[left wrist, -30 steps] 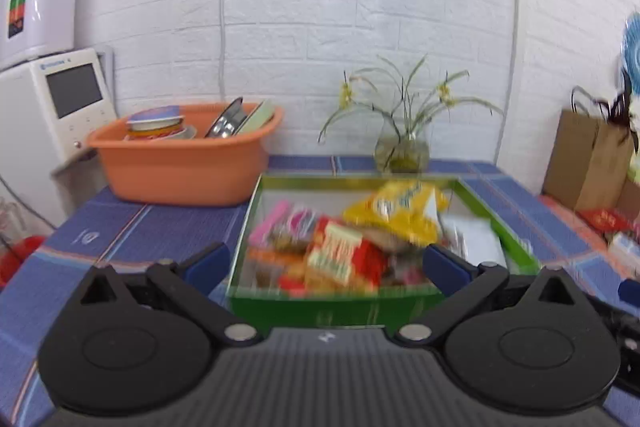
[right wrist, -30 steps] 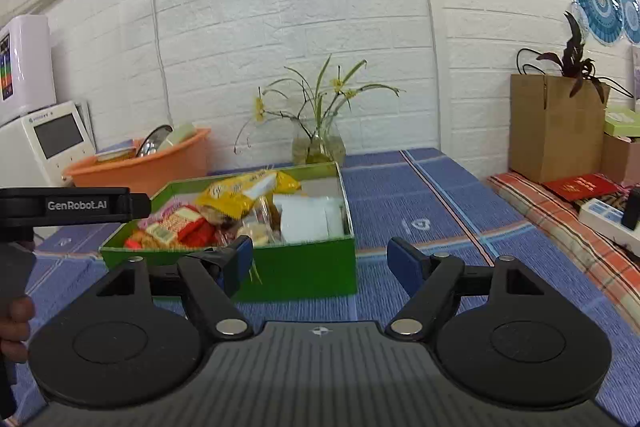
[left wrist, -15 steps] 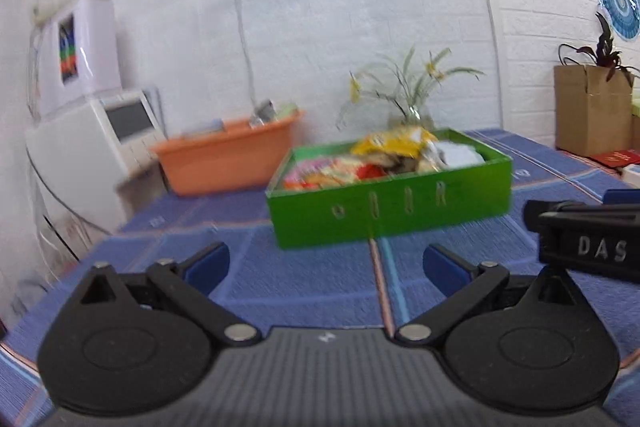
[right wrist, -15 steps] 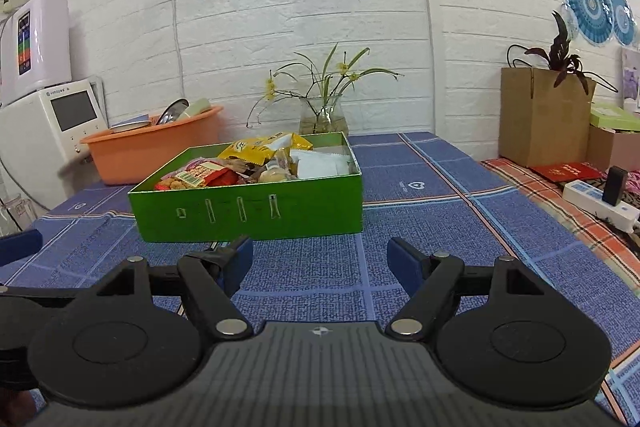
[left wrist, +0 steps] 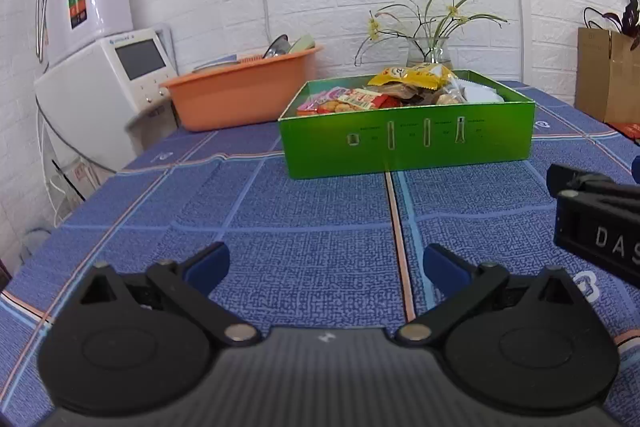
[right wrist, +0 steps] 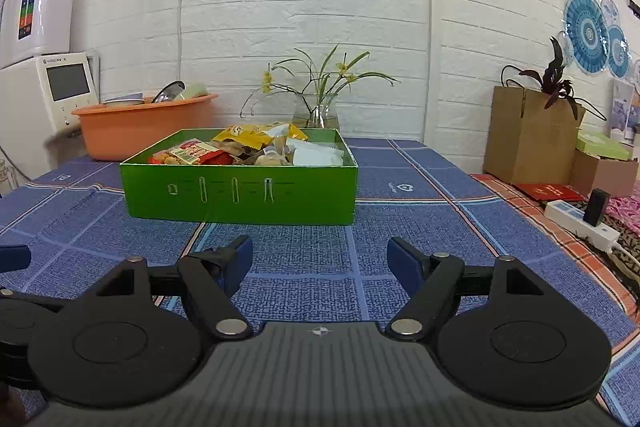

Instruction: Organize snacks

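The left gripper sits low over the blue checked tablecloth, its jaws spread wide with nothing between them. The right gripper is just beside it, also low over the cloth, jaws spread and holding nothing.

Farther along the table stands a green box, well apart from both grippers. It is full of snacks: a yellow packet lies on top toward the far side, a red and white packet sits at the left, and white wrappers fill the right end.

Behind the box at the far left is an orange basin holding dishes, beside a white appliance with a screen. A glass vase of yellow flowers stands against the brick wall behind the box. At the far right stands a brown paper bag, and nearer, a white power strip.
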Demonstrator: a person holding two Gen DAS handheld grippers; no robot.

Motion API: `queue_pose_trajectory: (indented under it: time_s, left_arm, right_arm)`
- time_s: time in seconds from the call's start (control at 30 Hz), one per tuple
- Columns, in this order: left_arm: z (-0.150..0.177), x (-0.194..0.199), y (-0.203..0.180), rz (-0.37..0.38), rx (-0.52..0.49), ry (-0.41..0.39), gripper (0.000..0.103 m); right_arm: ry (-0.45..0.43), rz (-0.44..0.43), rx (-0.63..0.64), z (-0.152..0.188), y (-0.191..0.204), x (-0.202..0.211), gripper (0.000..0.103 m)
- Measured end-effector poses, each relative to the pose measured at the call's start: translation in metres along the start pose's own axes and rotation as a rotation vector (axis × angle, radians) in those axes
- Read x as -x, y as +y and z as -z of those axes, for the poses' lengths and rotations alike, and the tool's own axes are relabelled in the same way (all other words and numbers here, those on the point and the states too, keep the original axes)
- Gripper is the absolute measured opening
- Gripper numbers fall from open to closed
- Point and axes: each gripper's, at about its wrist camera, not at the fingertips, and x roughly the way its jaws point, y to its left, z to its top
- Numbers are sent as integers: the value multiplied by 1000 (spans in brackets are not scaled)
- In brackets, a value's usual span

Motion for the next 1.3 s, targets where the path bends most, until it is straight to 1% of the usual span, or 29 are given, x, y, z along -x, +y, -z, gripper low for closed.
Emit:
queue_pose_trajectory:
  time_s: [0.17, 0.4, 0.5, 0.7, 0.9, 1.3]
  left_arm:
    - [0, -4, 6, -4, 38, 30, 103]
    - [2, -5, 3, 16, 25, 47, 103]
    - [2, -6, 5, 34, 39, 56, 103]
    - [3, -10, 9, 8, 60, 77, 103]
    - [4, -9, 7, 0, 40, 69, 103]
    - [4, -11, 15, 36, 96, 97, 103]
  right_arm:
    - [1, 14, 5, 3, 1, -1, 103]
    - [13, 16, 10, 9, 2, -5, 103]
    - [9, 10, 6, 9, 2, -4, 103]
    - [-14, -6, -1, 9, 1, -2, 103]
    - [-25, -15, -8, 8, 0, -1, 103]
    - [-25, -30, -9, 8, 0, -1, 103]
